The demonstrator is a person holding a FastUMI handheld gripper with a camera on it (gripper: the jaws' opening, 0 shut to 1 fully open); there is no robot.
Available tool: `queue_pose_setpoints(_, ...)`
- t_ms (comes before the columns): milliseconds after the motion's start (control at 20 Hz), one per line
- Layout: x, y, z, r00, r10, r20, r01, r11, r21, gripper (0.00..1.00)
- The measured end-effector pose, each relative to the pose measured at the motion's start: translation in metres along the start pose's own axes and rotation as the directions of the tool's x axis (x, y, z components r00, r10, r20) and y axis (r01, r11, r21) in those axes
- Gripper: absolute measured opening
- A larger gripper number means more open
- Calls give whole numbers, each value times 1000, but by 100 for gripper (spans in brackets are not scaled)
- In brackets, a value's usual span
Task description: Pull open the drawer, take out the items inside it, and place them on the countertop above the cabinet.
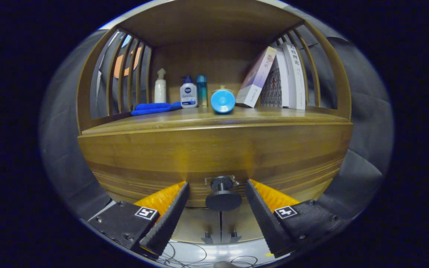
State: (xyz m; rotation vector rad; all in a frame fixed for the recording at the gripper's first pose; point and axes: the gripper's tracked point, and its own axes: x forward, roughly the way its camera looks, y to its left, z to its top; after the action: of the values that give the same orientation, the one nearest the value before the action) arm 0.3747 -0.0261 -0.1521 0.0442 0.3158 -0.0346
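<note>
Smooth wooden drawer front (pixel 214 152), its round dark knob (pixel 222 195) between the ridged fingers of the open hand-held gripper (pixel 217 191)

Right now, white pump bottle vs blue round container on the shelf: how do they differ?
The white pump bottle stands upright at the back, beside the blue cloth; the blue round container lies on its side nearer the shelf's front edge, round face toward the gripper. One is tall and slim, the other squat. Both rest on the shelf.
</note>
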Motion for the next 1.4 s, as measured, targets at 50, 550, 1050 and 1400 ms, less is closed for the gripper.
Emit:
queue_pose_setpoints(50,0,-1,-1,1000,-1,-6,1,1000,-1,99)
queue_pose_setpoints(550,-42,-4,9,999,12,-50,-13,1000,-15,100)
queue_pose_setpoints(1050,-178,1,51,993,65,97,-68,997,29,99)
queue_pose_setpoints(1400,-239,-3,75,980,60,188,-54,998,-36,100)
